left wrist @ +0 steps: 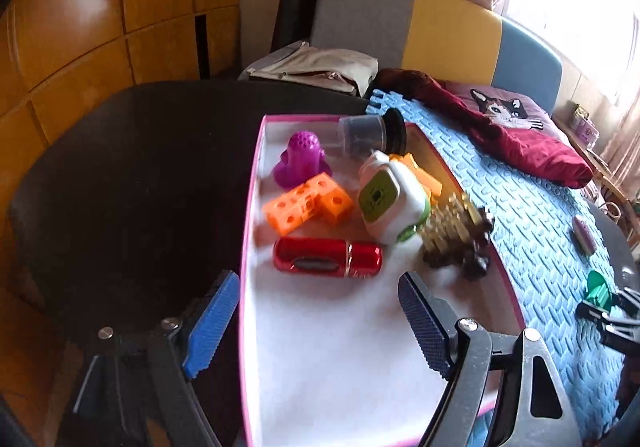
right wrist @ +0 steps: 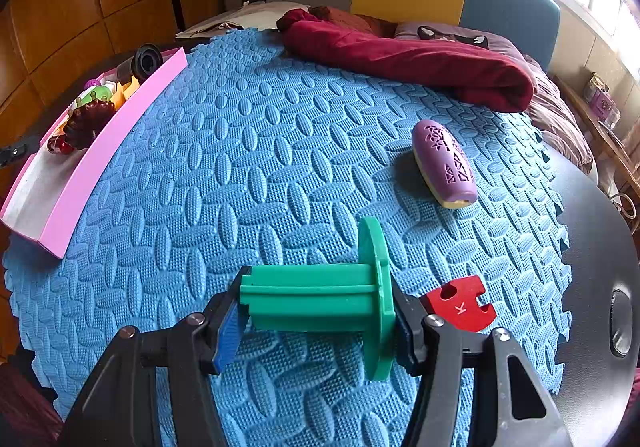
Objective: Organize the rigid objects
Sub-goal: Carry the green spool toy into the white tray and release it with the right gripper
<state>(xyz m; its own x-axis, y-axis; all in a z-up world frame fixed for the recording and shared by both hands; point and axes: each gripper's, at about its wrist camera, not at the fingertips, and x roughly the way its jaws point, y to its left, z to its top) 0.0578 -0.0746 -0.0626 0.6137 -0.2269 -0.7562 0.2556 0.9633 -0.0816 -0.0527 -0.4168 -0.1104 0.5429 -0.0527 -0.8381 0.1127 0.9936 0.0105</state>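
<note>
The right gripper [right wrist: 316, 321] is pinching a green spool [right wrist: 320, 303] end to end between its fingers, holding it just over the blue mat [right wrist: 240, 167] near the mat's front edge. A red block [right wrist: 460, 305] marked K is lying just beside the spool toward the mat's right edge, and a purple case [right wrist: 444, 163] is resting farther back on the right side. The left gripper [left wrist: 316, 323] is hovering over the near end of the pink tray [left wrist: 250, 207], its fingers spread wide with nothing between them. The tray is sitting along the mat's left edge on the dark worktop [left wrist: 140, 167]. Crowding its far half are a red tube [left wrist: 328, 258], orange blocks [left wrist: 308, 203], a purple toy [left wrist: 302, 159], a white-and-green gadget [left wrist: 394, 199], a brown clip [left wrist: 460, 243] and a dark jar [left wrist: 372, 133] lying tipped against the far corner.
</note>
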